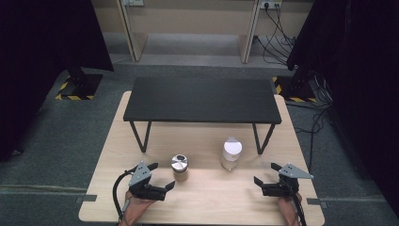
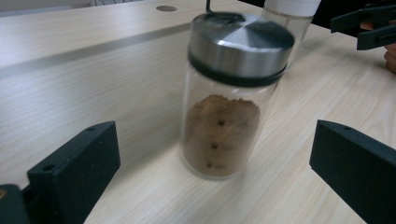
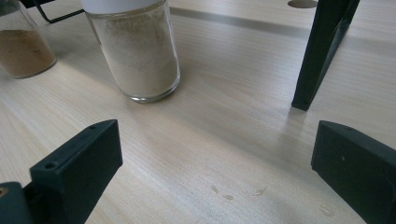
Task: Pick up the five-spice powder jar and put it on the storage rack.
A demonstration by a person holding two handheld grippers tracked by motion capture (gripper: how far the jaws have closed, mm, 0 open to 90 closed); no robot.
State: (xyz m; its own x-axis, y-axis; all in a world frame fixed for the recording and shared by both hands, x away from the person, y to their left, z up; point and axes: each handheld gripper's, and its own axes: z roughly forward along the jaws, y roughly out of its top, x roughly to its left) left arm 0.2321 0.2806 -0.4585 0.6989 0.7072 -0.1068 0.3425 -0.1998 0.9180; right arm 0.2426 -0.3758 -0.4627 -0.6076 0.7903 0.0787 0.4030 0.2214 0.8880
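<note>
**Inspector:** State of the left gripper [image 1: 162, 177]?

**Assistant:** Released. Its jaws stand wide apart and hold nothing. It rests low over the wooden table [image 1: 207, 197], with the person's left hand [image 1: 137, 206] behind it. The brown powder jar [image 2: 227, 100] stands upright just ahead, centred between the jaws but not touched.

**Inspector:** That jar's lid?

**Assistant:** A silver metal cap [image 2: 240, 39], in place.

**Inspector:** Right gripper [image 1: 267, 173]?

**Assistant:** Also released and empty, jaws spread, near the table's right edge.

**Inspector:** The second jar?

**Assistant:** The pale powder jar [image 3: 138, 53], white-capped, stands upright ahead and left of the right gripper, well apart from it, beside the brown one.

**Inspector:** Anything else?

**Assistant:** A black shelf [image 1: 202, 100] on thin legs stands behind both jars.
</note>
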